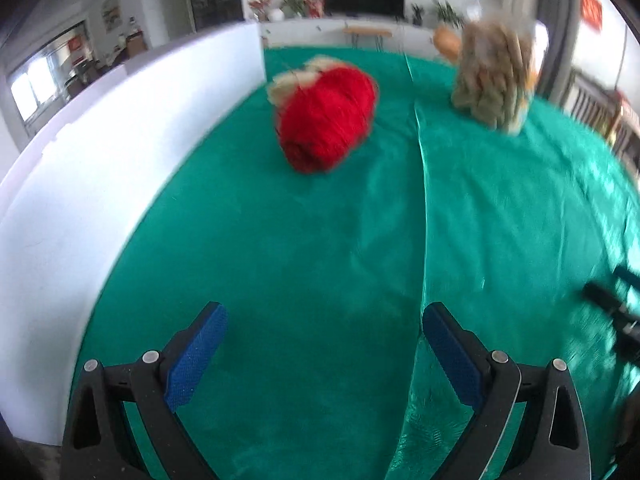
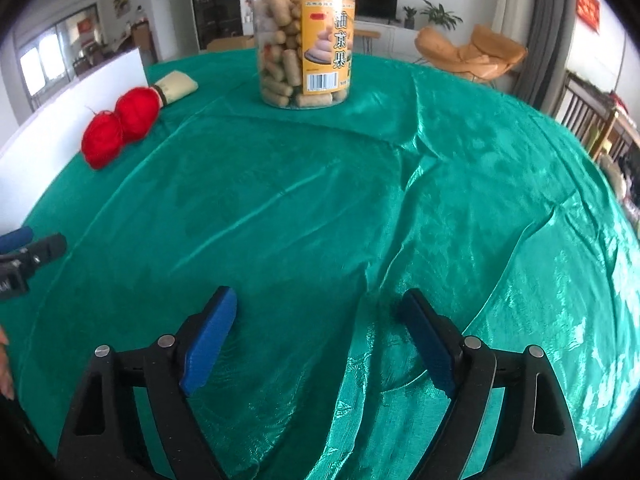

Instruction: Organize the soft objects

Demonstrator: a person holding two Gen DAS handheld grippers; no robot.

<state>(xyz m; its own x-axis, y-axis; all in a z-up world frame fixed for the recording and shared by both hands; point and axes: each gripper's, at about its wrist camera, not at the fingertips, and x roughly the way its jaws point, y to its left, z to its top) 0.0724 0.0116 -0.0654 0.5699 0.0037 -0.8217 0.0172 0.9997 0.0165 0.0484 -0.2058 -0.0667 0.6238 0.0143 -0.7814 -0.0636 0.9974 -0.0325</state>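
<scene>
Left wrist view blurs our red yarn skein (image 1: 326,118) and clear plastic snack jar (image 1: 494,76) on the green satin tablecloth (image 1: 300,240), both well beyond our left gripper (image 1: 324,356) and right gripper (image 2: 316,338), fingers spread, empty.

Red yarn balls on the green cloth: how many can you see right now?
2. The nearer red yarn ball and the farther red yarn ball lie touching by the white board, left of the snack jar. The left wrist view blurs them into one mass.

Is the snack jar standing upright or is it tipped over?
Upright. The jar stands on its base on the green cloth, label reading straight.
</scene>
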